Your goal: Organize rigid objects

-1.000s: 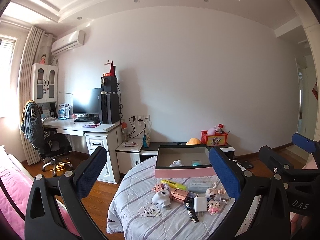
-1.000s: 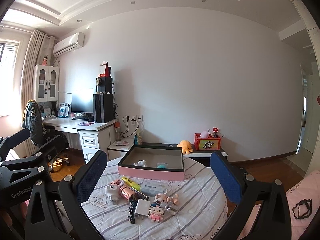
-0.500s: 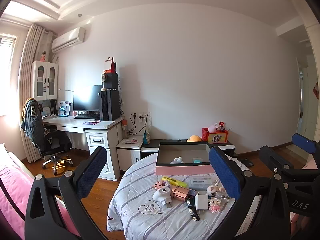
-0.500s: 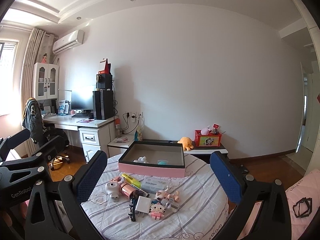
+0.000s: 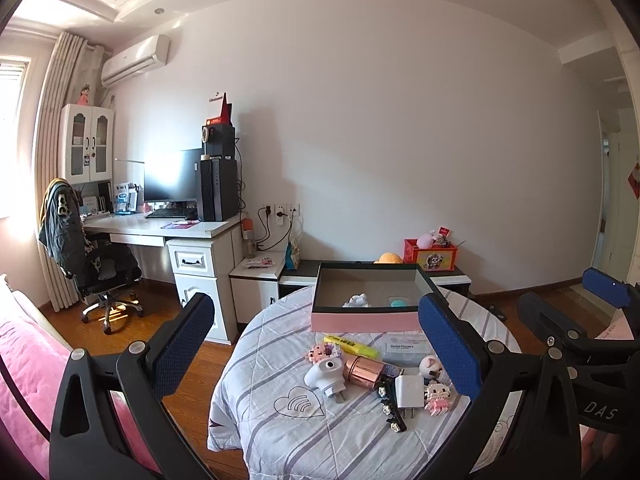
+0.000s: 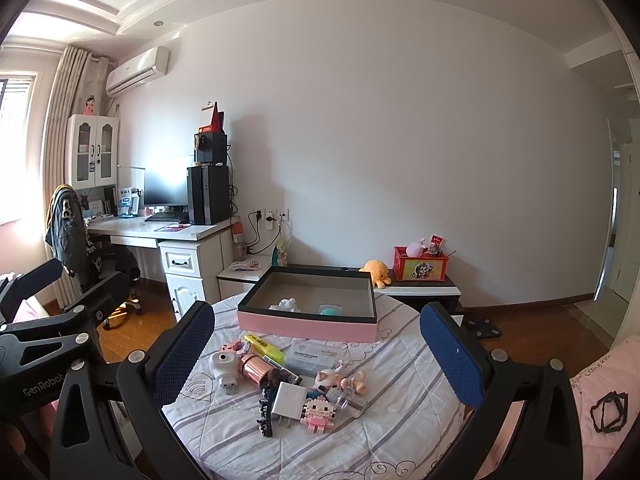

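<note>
Both claws closing in on the clutter

Left claw [image 5: 316, 344] and right claw [image 6: 316, 344], both open and empty, have drifted nearer the table [image 6: 392, 432]; box [image 6: 308, 326] awaits toys.

Left tool's pad [image 5: 448, 344] hides the clear case's [image 5: 404, 351] corner — label illegible.

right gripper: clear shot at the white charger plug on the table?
Probably yes. The right gripper is open and empty, and the white charger plug lies on top of the pile, nothing over it; the black hair clip crowds its left edge.
</note>
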Motion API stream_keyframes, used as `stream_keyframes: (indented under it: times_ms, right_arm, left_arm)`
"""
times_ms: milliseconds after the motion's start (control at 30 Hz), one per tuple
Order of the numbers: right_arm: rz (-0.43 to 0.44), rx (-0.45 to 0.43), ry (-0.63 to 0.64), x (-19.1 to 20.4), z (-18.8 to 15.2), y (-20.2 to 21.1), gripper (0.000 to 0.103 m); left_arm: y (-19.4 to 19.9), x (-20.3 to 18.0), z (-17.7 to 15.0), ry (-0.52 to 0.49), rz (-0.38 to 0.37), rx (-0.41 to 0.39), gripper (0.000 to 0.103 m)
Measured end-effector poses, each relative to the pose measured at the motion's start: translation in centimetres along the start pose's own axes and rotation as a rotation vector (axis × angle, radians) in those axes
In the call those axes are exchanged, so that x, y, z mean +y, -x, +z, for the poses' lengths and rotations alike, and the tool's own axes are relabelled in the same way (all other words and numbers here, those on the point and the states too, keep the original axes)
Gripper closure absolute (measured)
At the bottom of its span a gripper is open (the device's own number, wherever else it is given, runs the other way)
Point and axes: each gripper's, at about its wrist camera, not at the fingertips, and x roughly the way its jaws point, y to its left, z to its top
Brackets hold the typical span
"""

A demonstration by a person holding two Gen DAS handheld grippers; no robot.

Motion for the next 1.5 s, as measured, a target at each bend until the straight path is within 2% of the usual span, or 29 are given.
stream_keyframes:
  times_ms: [300, 633, 800, 900, 1000, 1100, 1233, 1300, 1333, 1367, 1433, 1500]
  right_arm:
    - [-0.001, 0.153, -0.001, -0.7, -4.0, -5.5, 0.000]
    - [-0.026, 0.356, -0.046, -3.4, -10.0, -11.6, 0.000]
    - [-0.037, 0.406, -0.064, -4.8, -11.6, -13.5, 0.000]
    - [-0.048, 0.422, -0.076, -5.5, -12.1, -14.4, 0.000]
    - [-0.056, 0.438, -0.086, -6.2, -12.5, -15.1, 0.000]
    - [-0.059, 0.451, -0.095, -6.8, -12.8, -15.9, 0.000]
    - [-0.065, 0.465, -0.103, -7.4, -13.0, -16.9, 0.000]
    - [-0.063, 0.477, -0.110, -7.5, -13.2, -17.4, 0.000]
    - [-0.056, 0.479, -0.115, -7.6, -13.3, -17.6, 0.000]
    - [-0.053, 0.483, -0.116, -7.6, -13.4, -17.9, 0.000]
    - [-0.047, 0.492, -0.123, -7.6, -13.6, -18.4, 0.000]
    - [-0.033, 0.493, -0.138, -7.6, -13.6, -18.8, 0.000]
  left_arm:
    - [-6.5, -0.1, -4.8, 0.003, -0.045, 0.195, 0.000]
    - [-13.8, 0.9, -10.4, 0.004, -0.003, 0.410, 0.000]
    - [-16.9, 0.7, -11.7, 0.012, 0.003, 0.455, 0.000]
    - [-18.8, 0.3, -11.5, -0.017, 0.034, 0.454, 0.000]
    - [-21.0, 0.1, -11.8, -0.047, 0.062, 0.488, 0.000]
    - [-22.7, 0.1, -12.1, -0.035, 0.026, 0.525, 0.000]
    - [-24.4, -0.3, -12.4, -0.075, 0.034, 0.549, 0.000]
    - [-25.1, -0.2, -12.7, -0.078, 0.014, 0.562, 0.000]
    - [-25.4, -0.1, -12.7, -0.064, -0.013, 0.566, 0.006]
    - [-25.5, 0.1, -12.8, -0.049, -0.048, 0.566, 0.021]
    - [-25.5, 0.0, -12.9, -0.047, -0.091, 0.558, 0.041]
    - [-25.2, -0.4, -12.8, -0.071, -0.081, 0.546, 0.041]
